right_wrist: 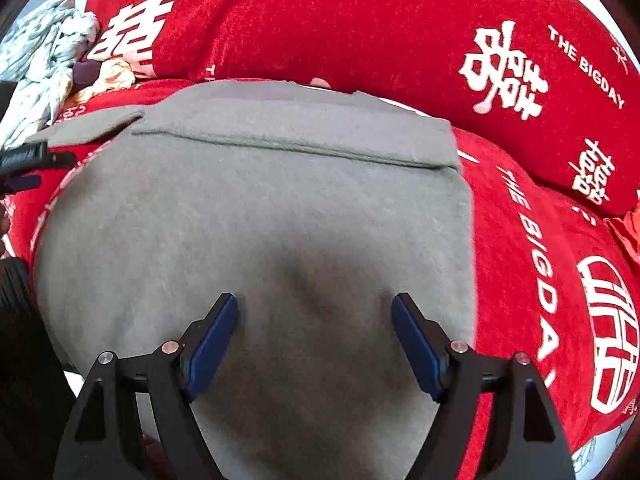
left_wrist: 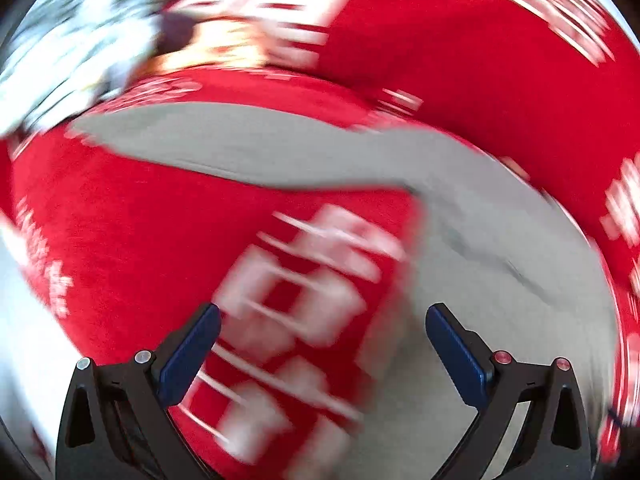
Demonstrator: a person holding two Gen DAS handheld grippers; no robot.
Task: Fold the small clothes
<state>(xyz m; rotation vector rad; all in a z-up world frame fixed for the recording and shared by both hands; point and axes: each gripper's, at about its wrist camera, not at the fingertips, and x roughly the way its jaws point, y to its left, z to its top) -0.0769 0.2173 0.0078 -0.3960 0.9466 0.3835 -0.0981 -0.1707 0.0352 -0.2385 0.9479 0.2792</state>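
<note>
Right hand-held gripper (right_wrist: 315, 322): fingers spread wide, nothing between them, poised low over the grey garment (right_wrist: 256, 216). Left hand-held gripper (left_wrist: 323, 332): also spread, empty; its view is heavily motion-blurred, so detail there is poor.

Garment lies flat on a red cover (right_wrist: 532, 264) printed with white characters and "THE BIGDAY". Whether that cover sits on a bed or a sofa, cannot tell. Far edge of the garment is turned over in a band, seam running across. A red pillow (right_wrist: 360, 28) of the same print lies just beyond it. A pale patterned heap of clothes (right_wrist: 44, 64) sits at far left, apart from the grey piece.

Risks, as judged:
- Open fingers pressing into the cloth could catch the red cover along with it; both are soft and lie in contact.
- A pinch on the top layer alone would drag the fold askew.
- The left side's blur suggests fast motion; a hurried grab could miss the thin grey edge.

Position: in the right view the garment fills the centre, directly under and ahead of the fingers. In the left view a grey strip (left_wrist: 256, 148) runs across ahead of the fingers and widens to the right, near the right finger; red cloth lies between the fingers.
</note>
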